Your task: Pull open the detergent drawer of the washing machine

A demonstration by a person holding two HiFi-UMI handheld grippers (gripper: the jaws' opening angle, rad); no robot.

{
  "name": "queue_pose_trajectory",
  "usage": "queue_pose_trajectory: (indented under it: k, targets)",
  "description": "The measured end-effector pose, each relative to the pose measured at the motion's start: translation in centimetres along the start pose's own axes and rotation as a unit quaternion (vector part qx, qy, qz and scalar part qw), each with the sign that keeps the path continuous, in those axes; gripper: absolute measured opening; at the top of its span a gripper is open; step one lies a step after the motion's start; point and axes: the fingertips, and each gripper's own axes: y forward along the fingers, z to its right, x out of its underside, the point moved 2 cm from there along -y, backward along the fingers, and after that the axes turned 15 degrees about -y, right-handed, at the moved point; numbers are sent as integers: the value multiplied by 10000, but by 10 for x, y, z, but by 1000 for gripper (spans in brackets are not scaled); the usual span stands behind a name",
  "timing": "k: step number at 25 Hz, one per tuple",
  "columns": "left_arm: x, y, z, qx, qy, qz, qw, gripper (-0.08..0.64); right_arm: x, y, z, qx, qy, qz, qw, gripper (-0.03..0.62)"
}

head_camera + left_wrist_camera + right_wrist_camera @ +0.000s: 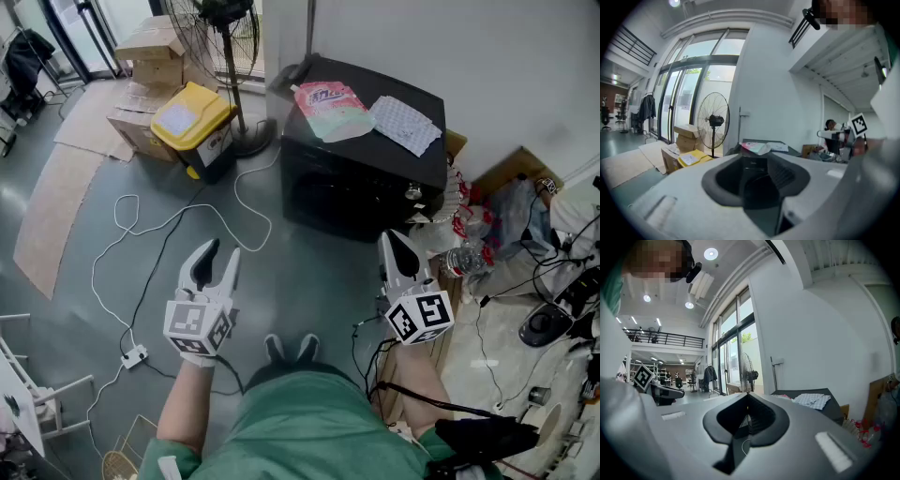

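Note:
The washing machine (pixel 361 183) is a low black box by the white wall, and I see no detergent drawer on it from here. A pink detergent bag (pixel 330 108) and a checkered cloth (pixel 405 122) lie on its top. My left gripper (pixel 217 262) hangs over the grey floor well short of the machine, open and empty. The right gripper (pixel 398 246) is shut on nothing, near the machine's front right corner but apart from it. In the left gripper view the left gripper (pixel 759 161) points at the machine (pixel 754 164). In the right gripper view the right gripper (pixel 747 394) has the cloth (pixel 813 400) beyond it.
A standing fan (pixel 230 37), a yellow-lidded bin (pixel 195 122) and cardboard boxes (pixel 150 52) stand left of the machine. A white cable runs across the floor to a power strip (pixel 133 356). A water bottle (pixel 464 258), bags and cables crowd the right side.

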Motion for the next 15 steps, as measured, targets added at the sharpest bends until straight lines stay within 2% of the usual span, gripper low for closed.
queue_pose_trajectory:
  k: [5,8,15]
  targets:
    - [-4,-8,7,-17,34,46,10000,161,0,-4,-4,72,92,1,9999,2]
    - [-2,-9,20,-26,77,53,10000,161,-2,-8,2,48,121,177,9998,2]
    - [8,-7,46,-242,184,34,9995,161,12,-8,20,-251,696,286,9968,6]
